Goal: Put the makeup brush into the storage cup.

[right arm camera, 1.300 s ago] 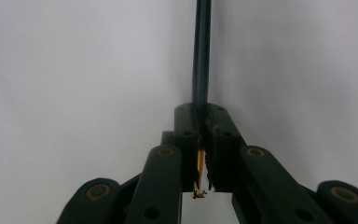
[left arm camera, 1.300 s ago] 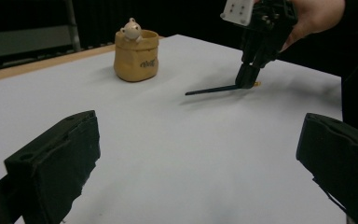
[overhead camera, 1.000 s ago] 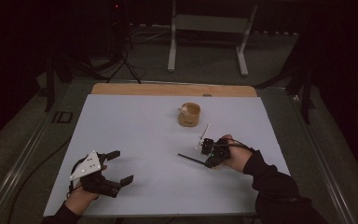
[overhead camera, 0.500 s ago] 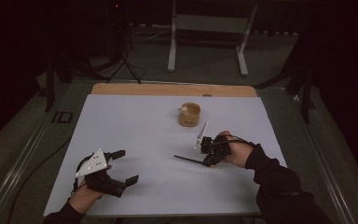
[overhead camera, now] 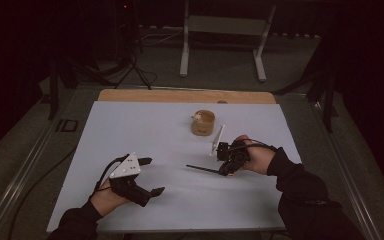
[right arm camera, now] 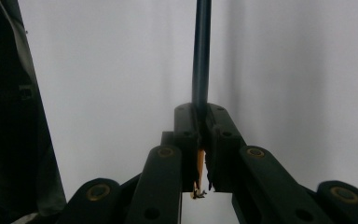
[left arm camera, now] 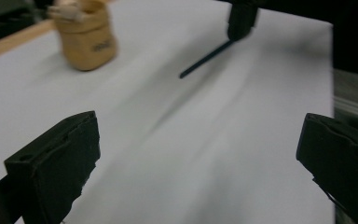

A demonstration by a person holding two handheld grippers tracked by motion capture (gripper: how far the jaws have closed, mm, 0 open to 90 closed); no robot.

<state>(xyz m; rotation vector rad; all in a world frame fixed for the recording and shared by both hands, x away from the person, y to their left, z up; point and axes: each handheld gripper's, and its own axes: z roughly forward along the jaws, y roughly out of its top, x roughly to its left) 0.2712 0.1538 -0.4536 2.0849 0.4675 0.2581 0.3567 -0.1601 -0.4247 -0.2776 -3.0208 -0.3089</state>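
In the right gripper view my right gripper point(right arm camera: 200, 116) is clamped on a dark pencil point(right arm camera: 201, 51): its sharpened wooden end sits low between my pads, and the shaft runs straight up the middle of the frame over the white table sheet point(right arm camera: 284, 70). From the high view that same right gripper point(overhead camera: 228, 159) sits right of centre, with the pencil point(overhead camera: 202, 168) sticking out toward the left, its free end over bare sheet.

My left gripper point(overhead camera: 147, 176) is at the lower left of the high view, jaws spread wide with nothing between them. In the left gripper view my two black fingers point(left arm camera: 56, 168) stand at the lower corners of the frame, open sheet between them, and the pencil point(left arm camera: 205, 59) lies well beyond them in the upper middle.

Farther up, a small tan cup point(overhead camera: 203, 122) stands above and just left of my right hand, with something pale resting on its rim. A thin white stick point(overhead camera: 217, 140) lies slanted between cup and gripper.

The sheet's near edge runs close below my left hand, its right edge just past my right wrist. The widest open room is the centre and upper left of the sheet point(overhead camera: 130, 125); a wooden strip point(overhead camera: 180, 96) borders the far edge.
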